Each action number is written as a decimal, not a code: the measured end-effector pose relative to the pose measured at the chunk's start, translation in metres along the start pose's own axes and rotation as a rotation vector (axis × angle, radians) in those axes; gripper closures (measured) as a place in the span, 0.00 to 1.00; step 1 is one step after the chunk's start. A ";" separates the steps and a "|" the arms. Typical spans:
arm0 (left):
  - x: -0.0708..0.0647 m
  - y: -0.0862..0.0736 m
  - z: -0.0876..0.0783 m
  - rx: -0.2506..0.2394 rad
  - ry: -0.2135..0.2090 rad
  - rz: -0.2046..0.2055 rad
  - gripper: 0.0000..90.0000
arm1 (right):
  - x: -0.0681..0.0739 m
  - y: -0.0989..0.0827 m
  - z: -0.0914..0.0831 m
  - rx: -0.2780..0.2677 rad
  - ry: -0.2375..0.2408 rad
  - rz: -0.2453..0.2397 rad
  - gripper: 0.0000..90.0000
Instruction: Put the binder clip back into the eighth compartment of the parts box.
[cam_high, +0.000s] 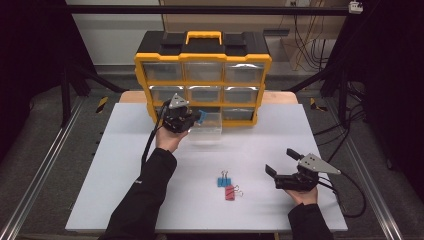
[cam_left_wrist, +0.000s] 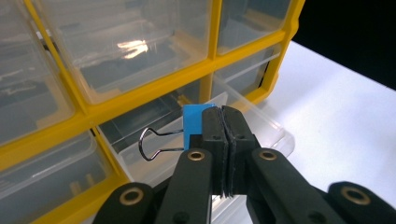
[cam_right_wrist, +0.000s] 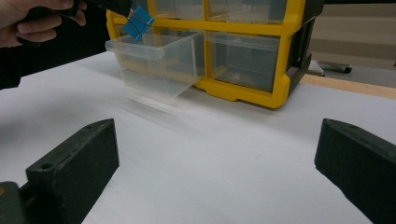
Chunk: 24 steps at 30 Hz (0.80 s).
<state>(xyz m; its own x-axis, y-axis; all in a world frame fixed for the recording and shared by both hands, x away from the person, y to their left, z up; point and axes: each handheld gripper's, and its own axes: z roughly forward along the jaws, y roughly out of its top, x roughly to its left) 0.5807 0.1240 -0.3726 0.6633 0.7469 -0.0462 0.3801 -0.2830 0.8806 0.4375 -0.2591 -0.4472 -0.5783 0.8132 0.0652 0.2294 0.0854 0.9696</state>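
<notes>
My left gripper (cam_high: 192, 119) is shut on a blue binder clip (cam_left_wrist: 192, 125), its wire handles sticking out to the left. It holds the clip (cam_high: 200, 117) just above the rim of a clear drawer (cam_high: 206, 128) pulled out from the bottom row of a yellow organizer (cam_high: 202, 75). The right gripper view has the same clip (cam_right_wrist: 138, 22) over the drawer (cam_right_wrist: 156, 60). On the white mat lie another blue clip (cam_high: 223, 179) and a red clip (cam_high: 230, 192) side by side. My right gripper (cam_high: 281, 162) stands open near the mat's right side, nothing between its jaws.
The organizer has clear drawers in three rows and a black top with a yellow handle (cam_high: 203, 36). The white mat (cam_high: 125, 165) covers a wooden table. Black frame posts stand at both sides, and cables (cam_high: 305, 45) hang behind the organizer.
</notes>
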 end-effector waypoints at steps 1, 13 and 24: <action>0.001 -0.001 0.001 0.003 -0.005 -0.001 0.98 | 0.000 0.000 0.000 0.000 0.001 0.000 0.00; 0.002 -0.012 0.012 0.053 0.009 0.026 0.98 | 0.000 0.000 0.000 0.001 0.000 -0.002 0.00; 0.003 -0.019 0.021 0.092 0.032 0.013 0.98 | 0.000 0.000 0.000 0.000 0.000 -0.002 0.00</action>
<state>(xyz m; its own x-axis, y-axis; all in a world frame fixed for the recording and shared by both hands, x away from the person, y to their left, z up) 0.5885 0.1193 -0.3994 0.6485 0.7610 -0.0184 0.4297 -0.3461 0.8340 0.4375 -0.2590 -0.4474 -0.5790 0.8128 0.0636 0.2287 0.0871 0.9696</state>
